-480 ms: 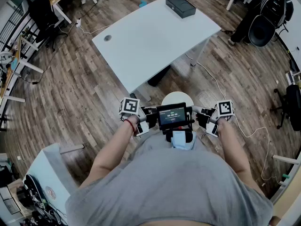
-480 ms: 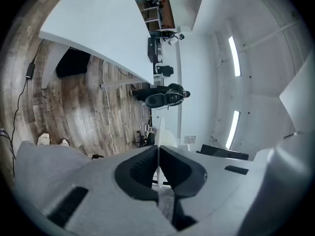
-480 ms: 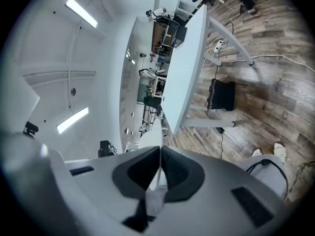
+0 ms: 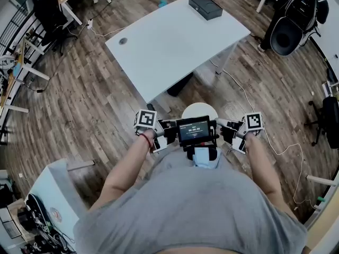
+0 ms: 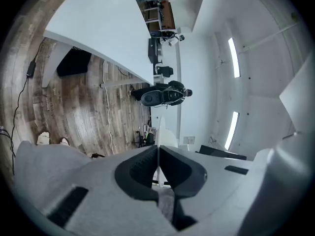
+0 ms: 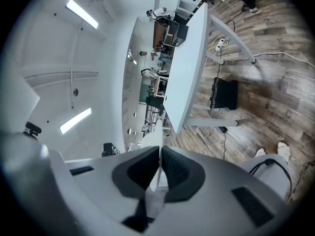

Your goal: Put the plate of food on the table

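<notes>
The person stands a little short of one white table (image 4: 175, 41) and holds one white plate (image 4: 199, 110) at waist height, between two grippers. The plate is not on the table; bare wooden floor (image 4: 90, 105) lies between them. Only the plate's far half shows in the head view, plain white. The near half is hidden behind a small screen (image 4: 194, 130) mounted at the person's chest, so what lies on the plate cannot be made out.

The left gripper (image 4: 168, 127) meets the plate's left rim and the right gripper (image 4: 225, 127) its right rim. Each carries one marker cube, two in all: one on the left (image 4: 145, 119) and one on the right (image 4: 254, 121).

In the left gripper view, the left gripper (image 5: 158, 154) has both dark pads pressed onto the thin edge of the plate (image 5: 159, 132), which runs as a white line up out of the closed gap. In the right gripper view, the right gripper (image 6: 160, 156) pinches the plate (image 6: 153, 136) the same way, edge-on between its pads.

The table carries one black box (image 4: 204, 6) near its far corner and one round grommet (image 4: 123, 41) near its left edge. One black office chair (image 4: 288, 30) stands to the table's right, and one white cable (image 4: 249, 97) trails over the floor.
</notes>
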